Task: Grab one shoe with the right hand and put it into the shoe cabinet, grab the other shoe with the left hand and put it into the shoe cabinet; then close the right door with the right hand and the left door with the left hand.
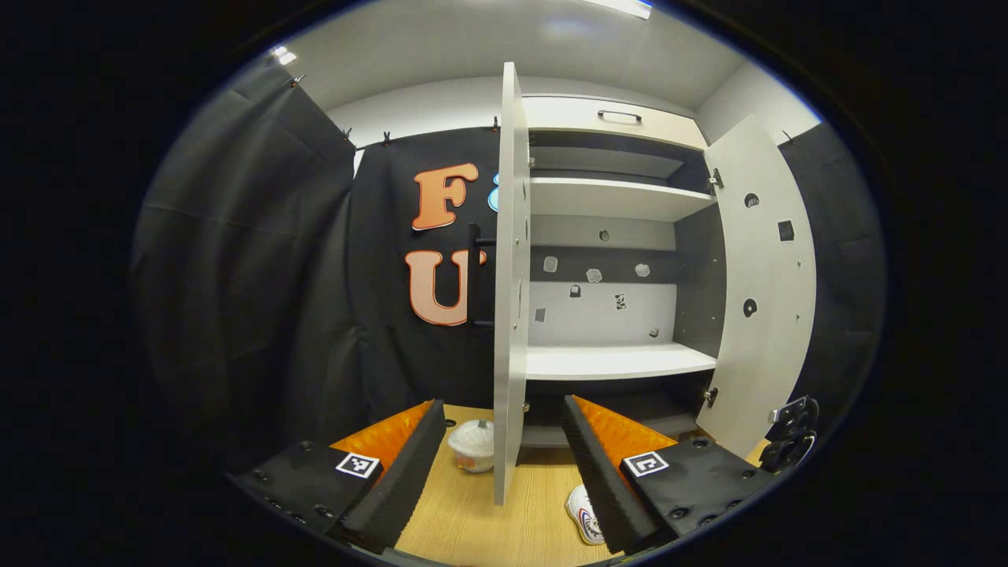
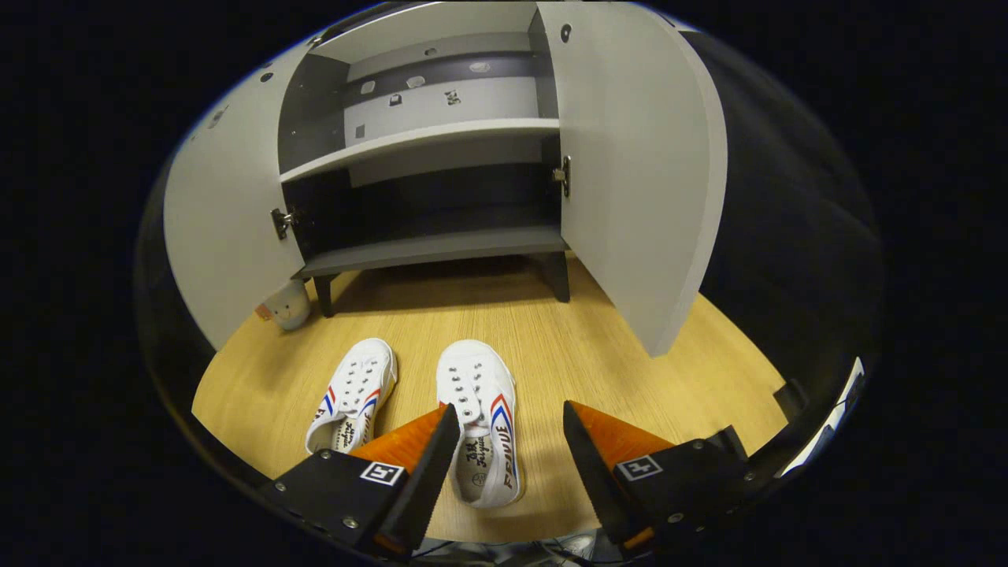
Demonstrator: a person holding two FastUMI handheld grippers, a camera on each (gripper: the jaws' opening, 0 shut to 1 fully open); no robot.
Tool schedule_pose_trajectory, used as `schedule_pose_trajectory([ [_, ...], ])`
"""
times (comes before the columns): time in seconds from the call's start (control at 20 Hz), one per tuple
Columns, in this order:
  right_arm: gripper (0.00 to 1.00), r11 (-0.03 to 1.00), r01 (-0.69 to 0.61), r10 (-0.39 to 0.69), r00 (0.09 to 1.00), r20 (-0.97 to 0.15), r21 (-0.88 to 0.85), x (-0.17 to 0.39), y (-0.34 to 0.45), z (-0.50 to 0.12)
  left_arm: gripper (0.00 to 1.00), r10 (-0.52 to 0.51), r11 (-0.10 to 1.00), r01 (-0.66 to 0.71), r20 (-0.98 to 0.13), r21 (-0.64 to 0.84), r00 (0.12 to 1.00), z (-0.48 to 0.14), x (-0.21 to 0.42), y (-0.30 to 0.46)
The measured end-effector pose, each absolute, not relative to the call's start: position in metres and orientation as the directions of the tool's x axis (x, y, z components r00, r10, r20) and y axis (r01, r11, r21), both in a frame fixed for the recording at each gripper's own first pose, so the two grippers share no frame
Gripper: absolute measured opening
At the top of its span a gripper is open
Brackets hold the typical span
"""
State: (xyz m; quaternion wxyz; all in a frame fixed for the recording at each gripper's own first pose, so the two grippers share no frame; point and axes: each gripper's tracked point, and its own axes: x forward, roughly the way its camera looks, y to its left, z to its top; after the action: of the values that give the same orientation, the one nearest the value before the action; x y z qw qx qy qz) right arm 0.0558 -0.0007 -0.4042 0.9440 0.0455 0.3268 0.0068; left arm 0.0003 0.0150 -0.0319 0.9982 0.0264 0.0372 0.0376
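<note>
Right tool [image 2: 504,453] is hovering with its fingers spread wide, gripping nothing; the fingers are black wedges with ribbed inner faces and orange sides. It is pointing down at two white canvas shoes lying side by side on the wood-grain table [image 2: 630,370], toes toward the cabinet. The right shoe [image 2: 480,417] is lying at 6 o'clock in the right gripper view, its heel reaching into the gap between the fingers and showing past the left finger's tip; red and blue stripes are running along its side, metal eyelets dotting the top. The left shoe [image 2: 350,394], same make, is sitting just beside it toward 7 o'clock, partly hidden by the left finger.

The shoe cabinet [image 2: 433,197] is standing at 12 o'clock, smooth pale grey panels with a dark interior, on short dark legs. Both flat doors are swinging open: left door [image 2: 228,236] at 9 o'clock, right door [image 2: 638,173] at 2 o'clock. The bottom shelf [image 2: 433,248] is dark and bare; a lighter shelf is sitting above it. A small rounded white cup [image 2: 287,305] is resting on the table near the left door's lower edge.

Left tool [image 1: 504,465] is likewise gaping wide and holding nothing, facing the left door edge-on in the left gripper view.
</note>
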Motion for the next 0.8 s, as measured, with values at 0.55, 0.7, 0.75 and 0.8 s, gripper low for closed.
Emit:
schedule_pose_trajectory([
  [0.55,0.45,0.995,-0.002,0.079,0.667,-0.741,0.104,0.066,0.007,-0.471,0.94,0.114,0.989,-0.101,-0.118,0.112,0.986,-0.049,-0.007,0.019],
  [0.7,0.36,0.992,0.014,0.086,0.637,-0.766,0.123,0.069,0.009,-0.478,0.97,0.126,0.986,-0.111,-0.129,0.124,0.984,-0.054,-0.010,0.022],
  [0.75,0.29,0.993,0.018,0.076,0.635,-0.769,0.113,0.069,0.009,-0.479,0.97,0.131,0.985,-0.115,-0.131,0.128,0.983,-0.055,-0.010,0.023],
  [0.8,0.27,0.995,0.015,0.066,0.633,-0.771,0.097,0.069,0.008,-0.478,0.97,0.134,0.985,-0.117,-0.133,0.127,0.982,-0.057,-0.012,0.023],
])
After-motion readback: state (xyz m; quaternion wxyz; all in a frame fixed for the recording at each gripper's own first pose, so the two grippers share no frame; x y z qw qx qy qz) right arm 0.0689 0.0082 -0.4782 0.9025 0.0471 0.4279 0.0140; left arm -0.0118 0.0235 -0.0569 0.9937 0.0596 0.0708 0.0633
